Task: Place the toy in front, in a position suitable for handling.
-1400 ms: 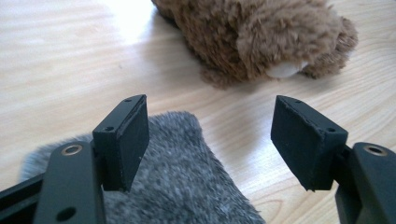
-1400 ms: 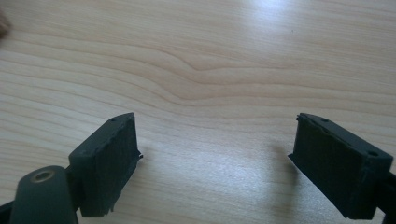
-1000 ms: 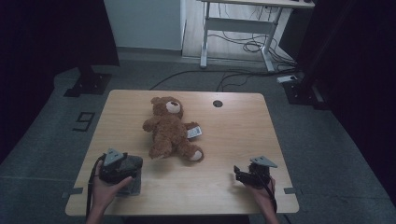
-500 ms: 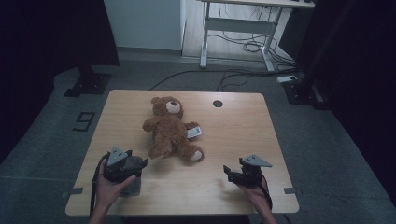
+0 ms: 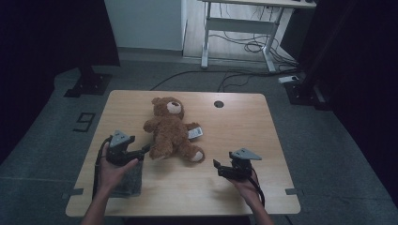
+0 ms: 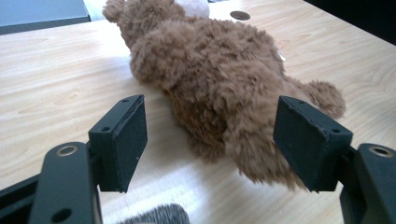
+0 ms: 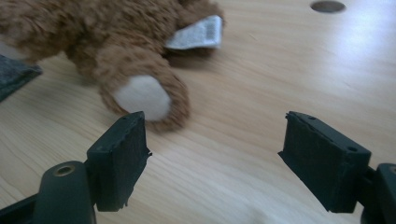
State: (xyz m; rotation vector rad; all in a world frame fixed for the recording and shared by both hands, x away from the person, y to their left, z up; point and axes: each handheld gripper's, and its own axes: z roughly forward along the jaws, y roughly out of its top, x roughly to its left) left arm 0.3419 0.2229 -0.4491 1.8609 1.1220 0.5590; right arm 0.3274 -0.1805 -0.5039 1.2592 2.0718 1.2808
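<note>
I have the teddy bear [image 5: 172, 130] lying on its back near the middle of the pale wooden surface [image 5: 234, 122], head toward the far edge and legs toward me, so its long axis runs roughly away from me with a slight lean to the left. My left hand-held gripper [image 5: 146, 150] is the nearer one: its tips point right at the bear's lower flank and leg, close beside the fur but, as far as I can judge, not yet touching. In the left gripper view the bear's body [image 6: 219, 84] sits straight ahead between the two black pads, which stand wide apart with nothing clamped. My right hand-held gripper [image 5: 217, 165] sits a little right of the bear's foot, pointing left toward it; its jaws have just been closing slightly but remain widely parted, with only bare wood between them. In the right gripper view the white-soled foot [image 7: 142, 98] lies ahead and to the left, just beyond one pad, and a printed fabric tag [image 7: 196, 33] sticks out behind it. The bear is shaggy brown plush, soft and rounded, likely to squash under a pinch. A dark grey felt-like piece [image 5: 129, 180] lies under my left hand.
</note>
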